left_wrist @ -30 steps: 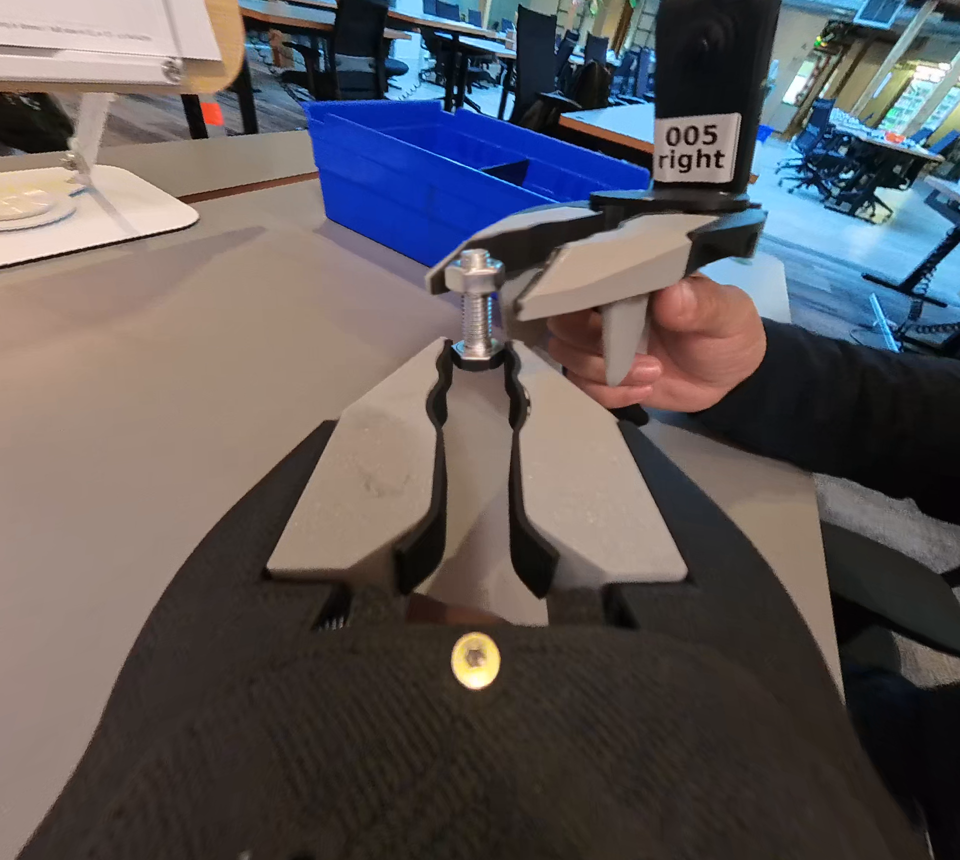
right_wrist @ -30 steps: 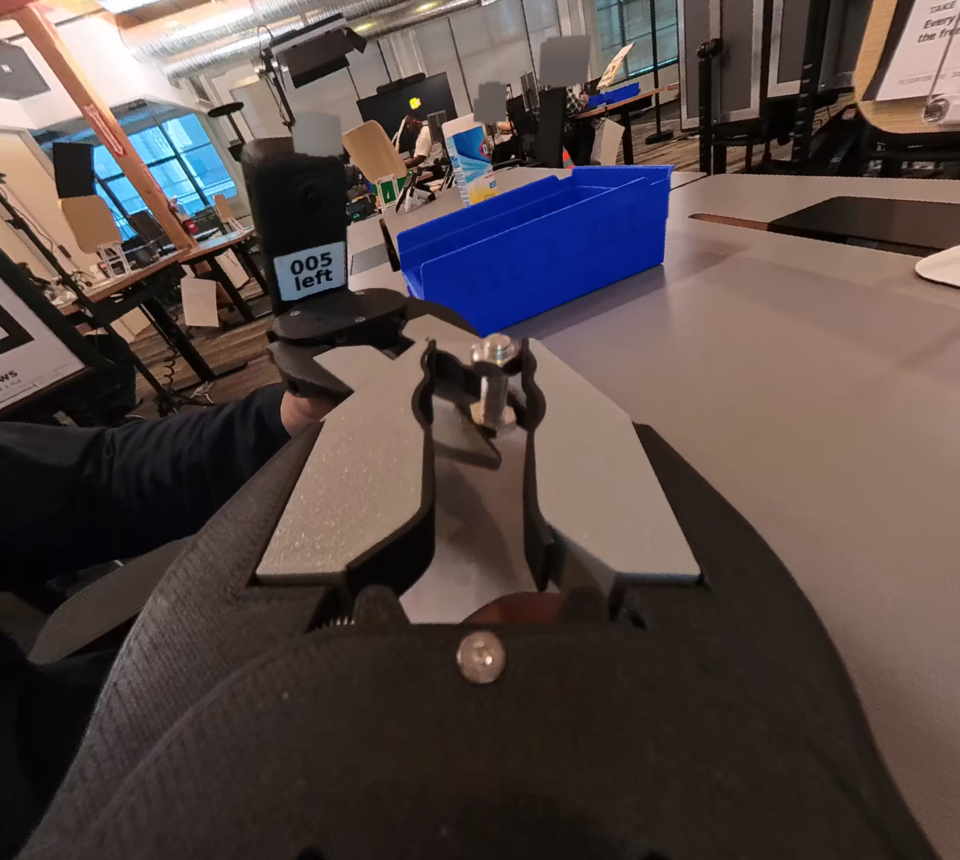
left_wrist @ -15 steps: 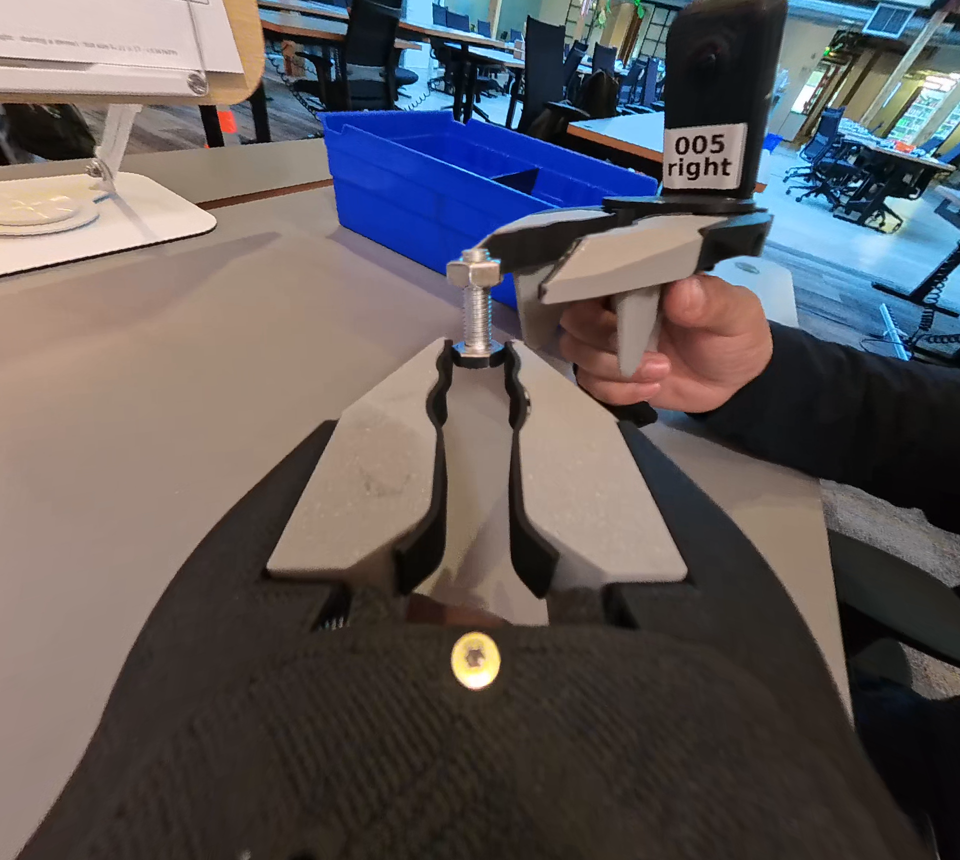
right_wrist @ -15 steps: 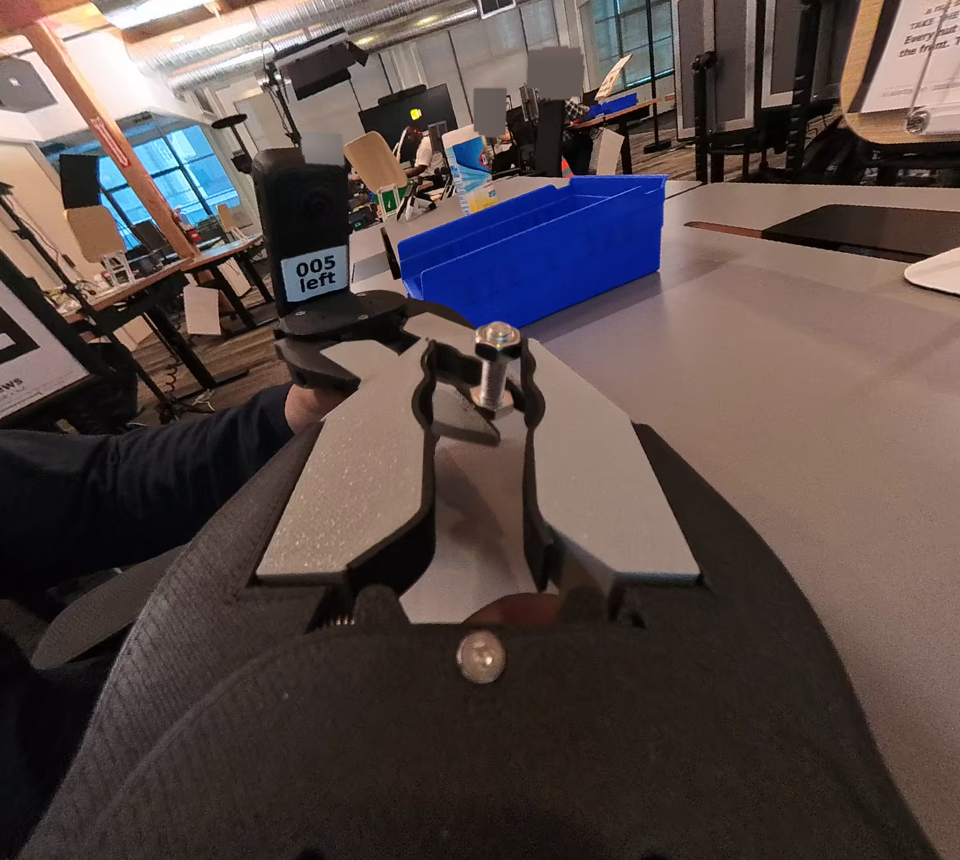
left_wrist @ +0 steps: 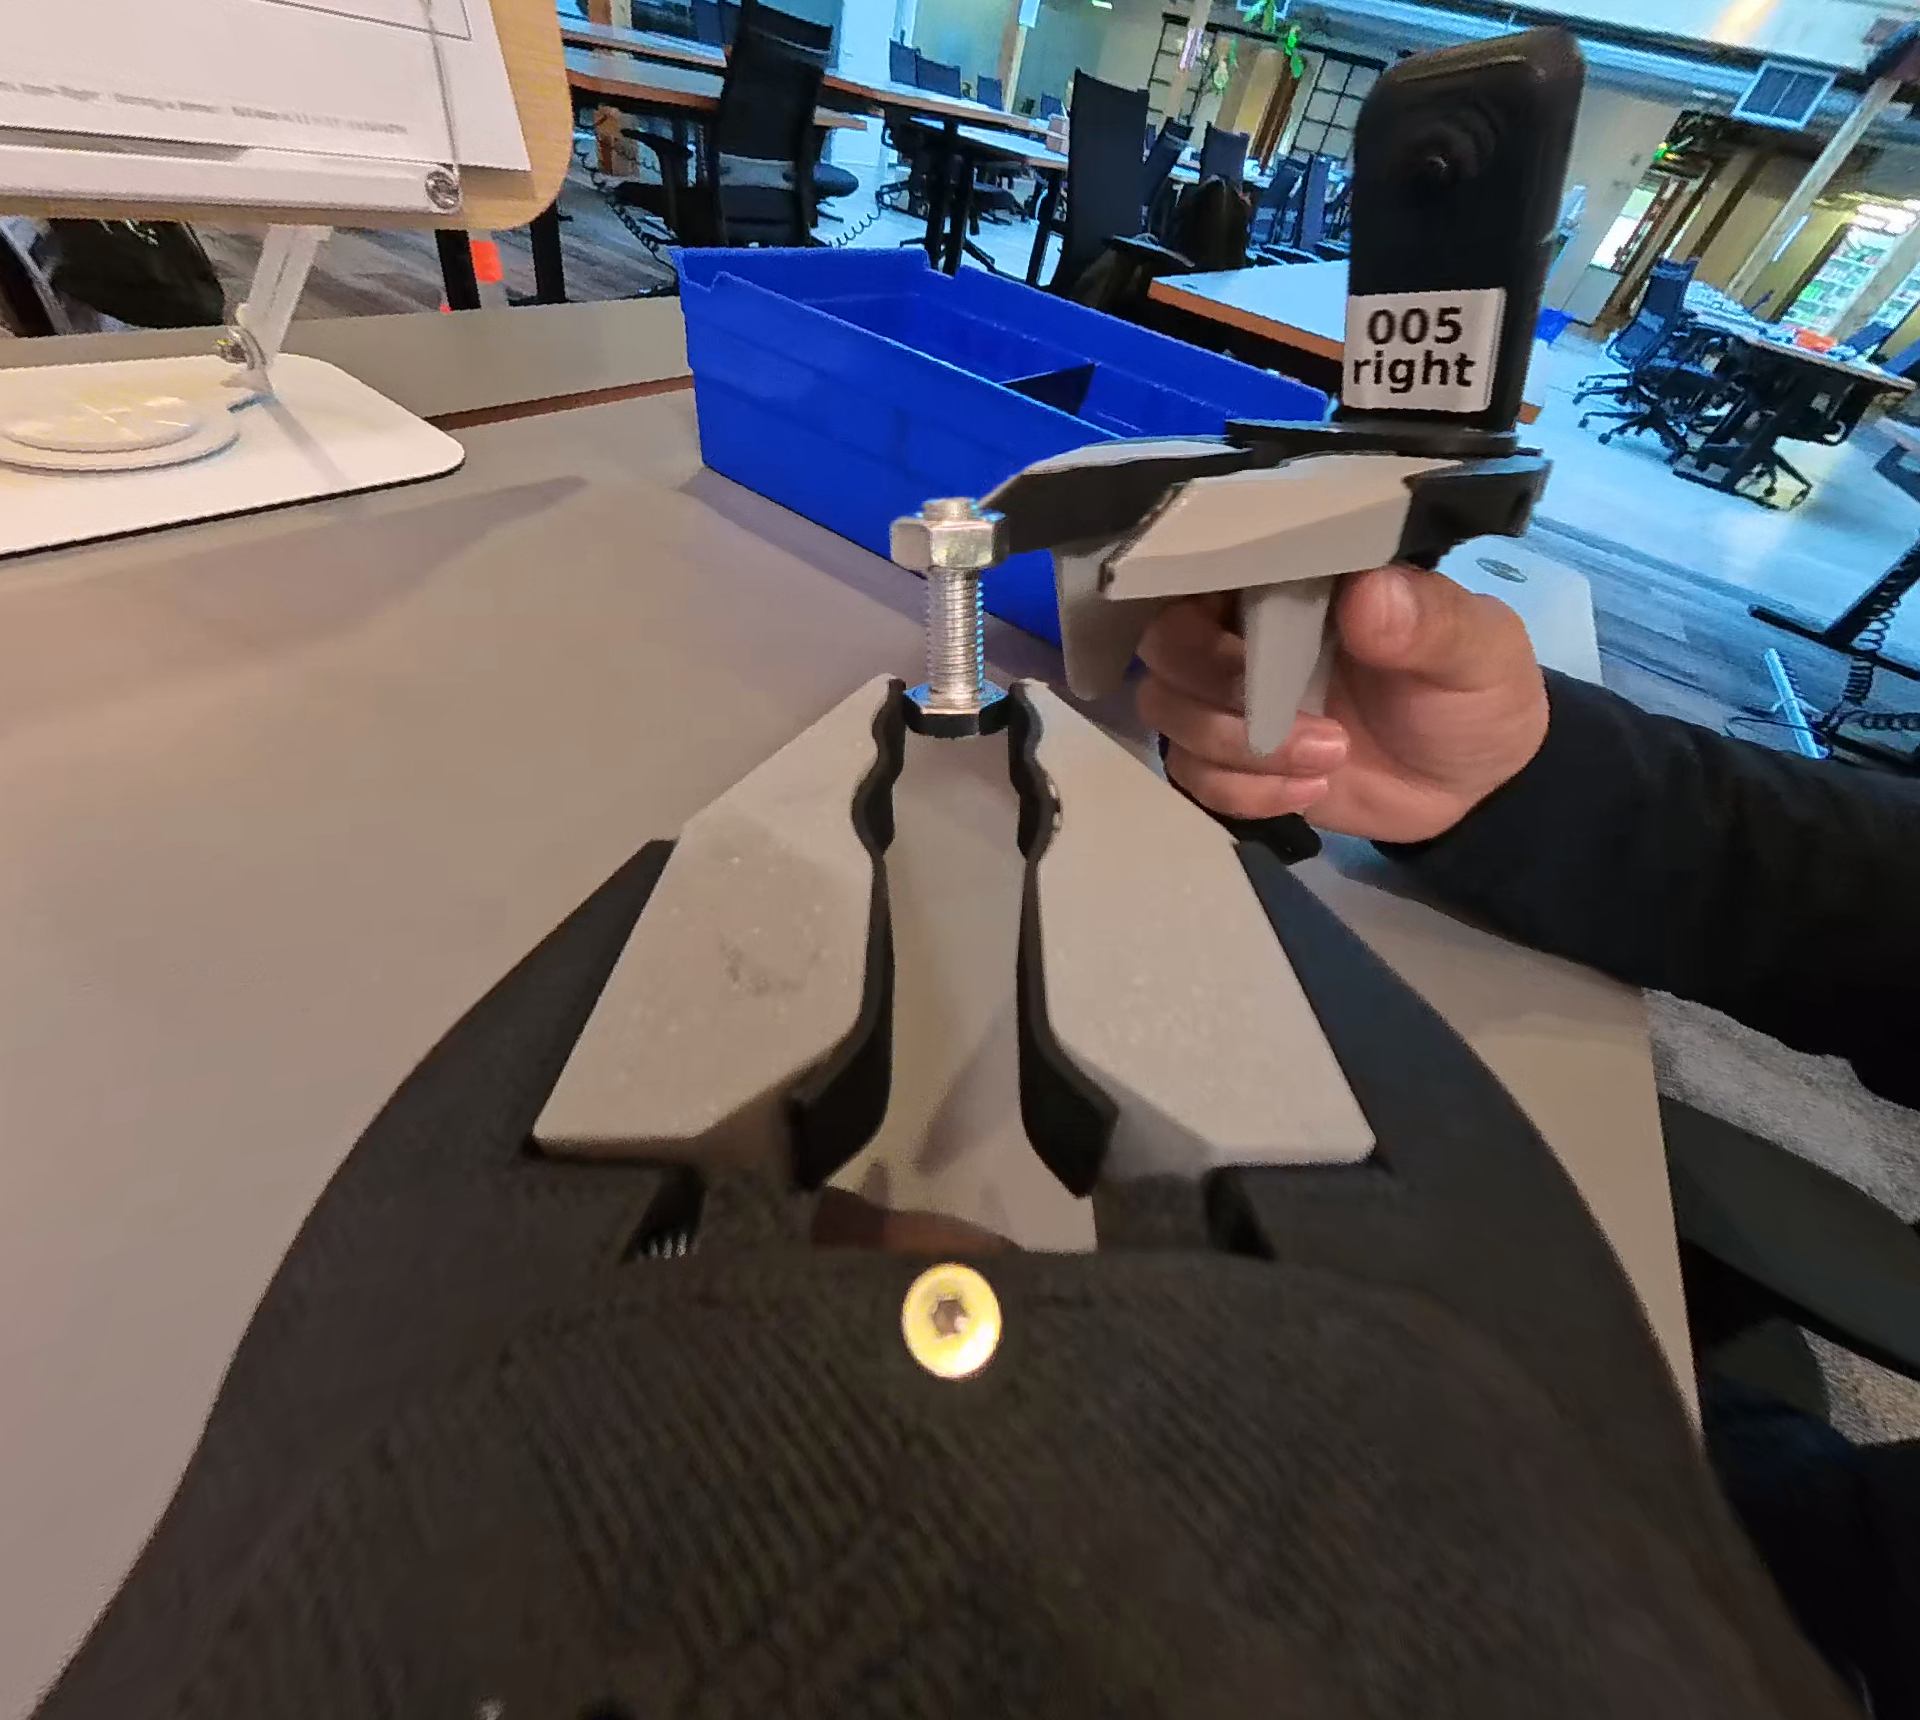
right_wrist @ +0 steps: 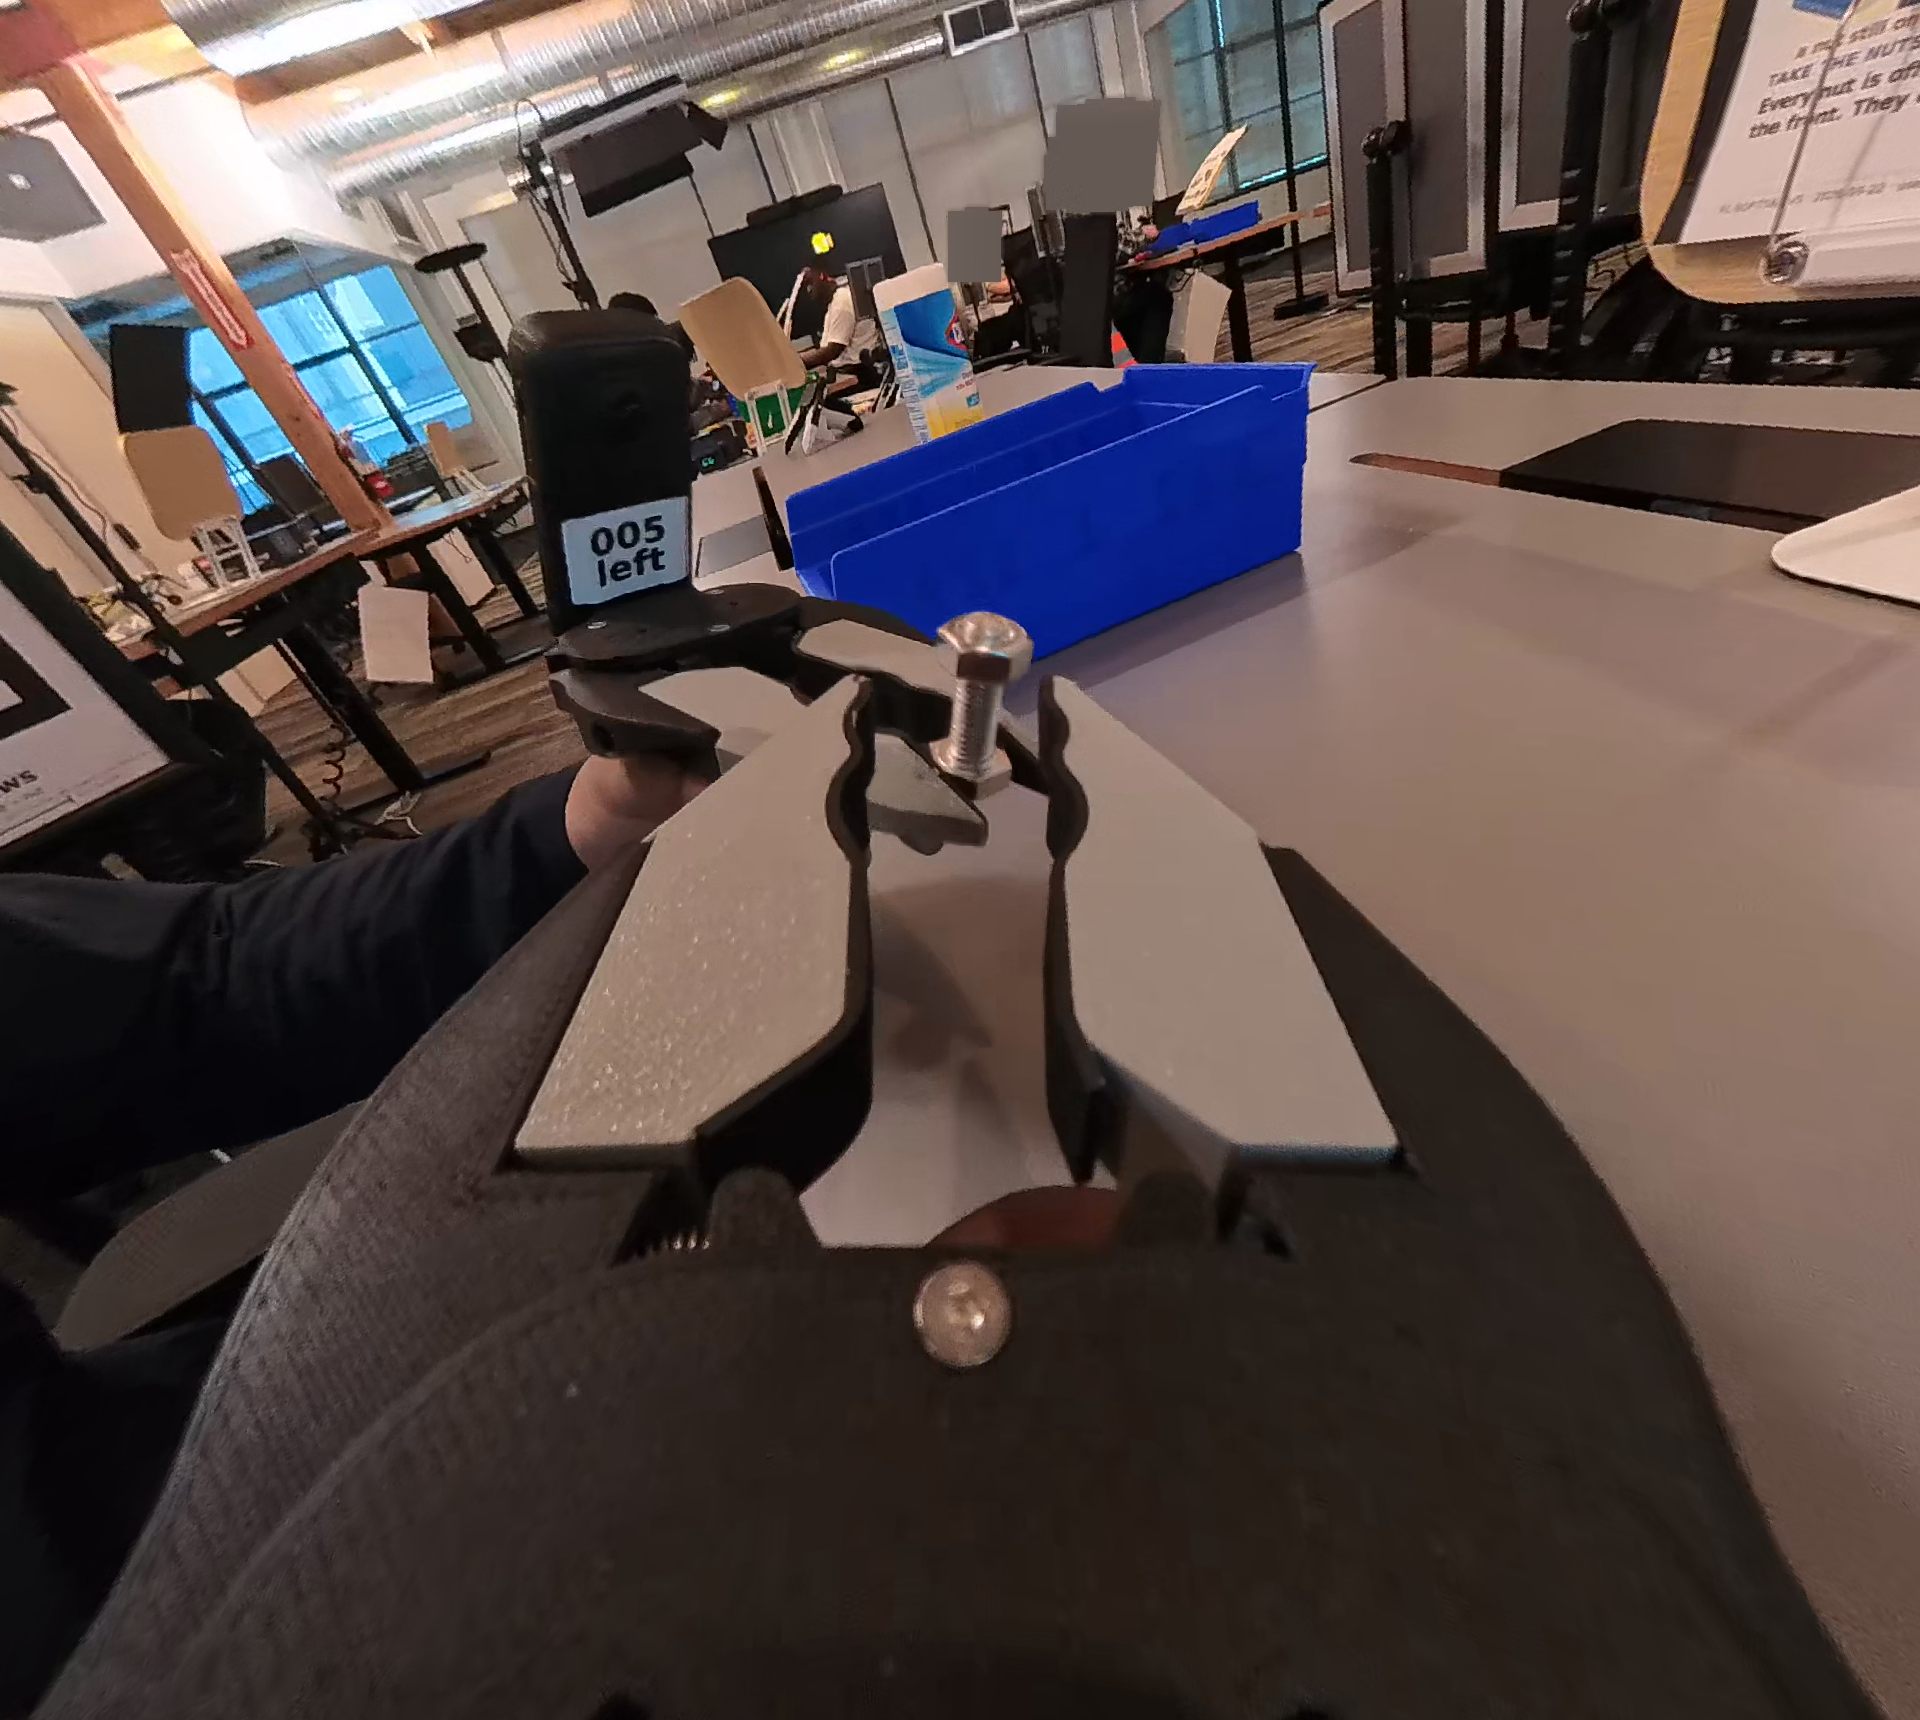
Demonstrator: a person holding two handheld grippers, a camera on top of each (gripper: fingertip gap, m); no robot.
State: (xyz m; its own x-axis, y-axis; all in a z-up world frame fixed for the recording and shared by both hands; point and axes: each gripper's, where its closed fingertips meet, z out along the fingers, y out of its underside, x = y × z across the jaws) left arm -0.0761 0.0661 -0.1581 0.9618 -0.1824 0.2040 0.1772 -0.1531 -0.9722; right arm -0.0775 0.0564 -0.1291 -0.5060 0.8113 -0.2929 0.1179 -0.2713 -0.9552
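A silver bolt (left_wrist: pixel 954 631) stands upright above the grey table (left_wrist: pixel 312 787), with a hex nut (left_wrist: pixel 945 540) near its top end. My left gripper (left_wrist: pixel 951 696) is shut on the bolt's hex head at the bottom. My right gripper (left_wrist: pixel 1013 517) comes in from the right at nut height, held by a hand (left_wrist: pixel 1382 735); one tip touches the nut's right side. In the right wrist view my right gripper (right_wrist: pixel 953 690) is open, its tips either side of the bolt (right_wrist: pixel 971 714) without clamping it. The nut (right_wrist: pixel 984 644) sits just above the tips. The left gripper (right_wrist: pixel 925 803) holds the bolt from below.
A blue divided bin (left_wrist: pixel 831 382) stands on the table behind the bolt, also in the right wrist view (right_wrist: pixel 1039 527). A paper sheet on a stand (left_wrist: pixel 208 8) with a white base (left_wrist: pixel 260 444) is at the far left. A dark pad (right_wrist: pixel 1714 465) and a wipes canister (right_wrist: pixel 930 361) lie farther back. The grippers are tip to tip, or close to it.
My right gripper has drawn back to the right off the nut; its fingers were around the nut and now only a tip touches it. The left gripper still holds the bolt.
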